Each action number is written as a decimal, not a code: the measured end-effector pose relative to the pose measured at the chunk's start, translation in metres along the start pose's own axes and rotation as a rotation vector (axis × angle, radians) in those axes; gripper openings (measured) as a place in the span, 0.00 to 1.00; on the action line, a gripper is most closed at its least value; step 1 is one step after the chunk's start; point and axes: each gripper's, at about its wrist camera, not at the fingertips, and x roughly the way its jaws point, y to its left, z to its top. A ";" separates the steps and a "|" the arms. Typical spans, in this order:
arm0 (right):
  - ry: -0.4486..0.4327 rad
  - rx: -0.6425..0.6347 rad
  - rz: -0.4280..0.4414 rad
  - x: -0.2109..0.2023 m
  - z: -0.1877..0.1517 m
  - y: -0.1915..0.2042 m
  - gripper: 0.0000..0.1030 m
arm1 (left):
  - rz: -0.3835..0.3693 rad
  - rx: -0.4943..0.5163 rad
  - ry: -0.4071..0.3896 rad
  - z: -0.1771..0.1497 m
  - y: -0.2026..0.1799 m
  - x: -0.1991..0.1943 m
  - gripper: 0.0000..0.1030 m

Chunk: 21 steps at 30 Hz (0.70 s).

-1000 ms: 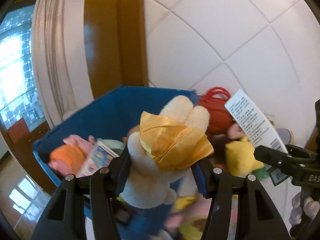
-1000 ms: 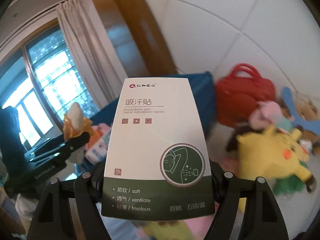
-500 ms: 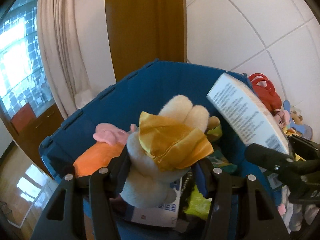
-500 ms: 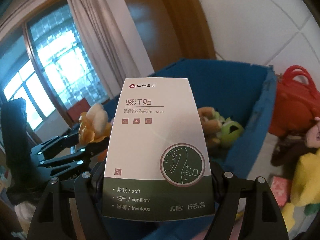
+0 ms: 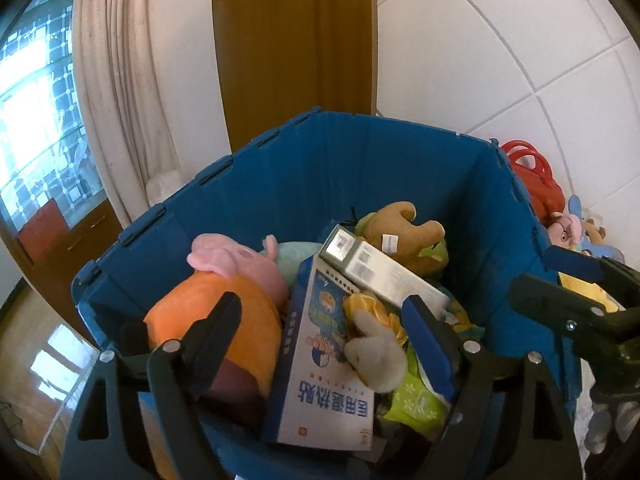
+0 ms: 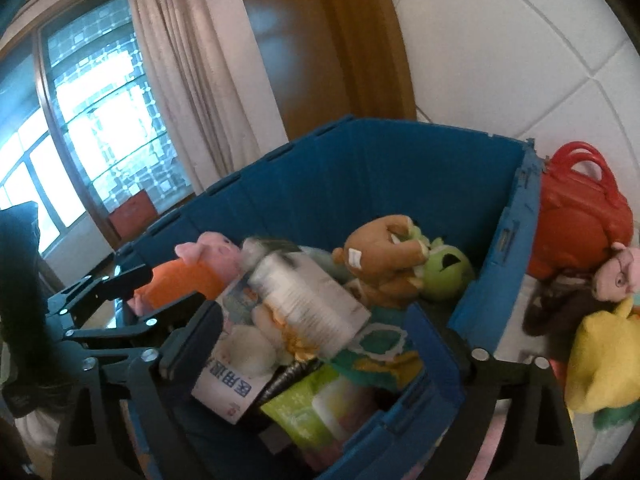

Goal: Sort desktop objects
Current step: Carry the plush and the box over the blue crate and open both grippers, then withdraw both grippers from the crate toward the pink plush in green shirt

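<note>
The big blue bin [image 5: 360,168] takes up most of both views and it's pretty stuffed. Biggest thing in there is the pink pig plush in an orange outfit [image 5: 224,304] lying along the left side, then a blue and white box with Chinese print [image 5: 320,380] propped at a slant in the middle. A long white box [image 5: 380,276] lies tilted across the top of that one; it's smeared in the right wrist view so I can't say if it's fully settled. Behind it sits a brown bear plush [image 5: 404,232] next to a green plush [image 6: 444,272]. The small white plush with the yellow satin cloth [image 5: 372,344] rests on the blue and white box. The left gripper [image 5: 324,320] has its fingers spread wide with nothing between them, and the right gripper [image 6: 312,328] is spread apart and empty too. Outside the bin on the right there's a red handbag [image 6: 576,216] and a yellow plush [image 6: 604,364].
</note>
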 end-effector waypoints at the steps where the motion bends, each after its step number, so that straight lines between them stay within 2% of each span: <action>1: -0.003 0.001 -0.003 -0.002 0.000 0.000 0.96 | 0.000 0.000 -0.002 -0.001 -0.001 -0.002 0.80; 10: -0.042 0.035 -0.039 -0.054 -0.025 -0.019 1.00 | -0.045 0.035 -0.035 -0.014 -0.034 -0.035 0.81; 16: -0.066 0.063 -0.079 -0.099 -0.050 -0.038 1.00 | -0.099 0.075 -0.062 -0.028 -0.083 -0.063 0.81; 21: -0.077 0.108 -0.143 -0.143 -0.081 -0.073 1.00 | -0.149 0.113 -0.076 -0.047 -0.130 -0.086 0.81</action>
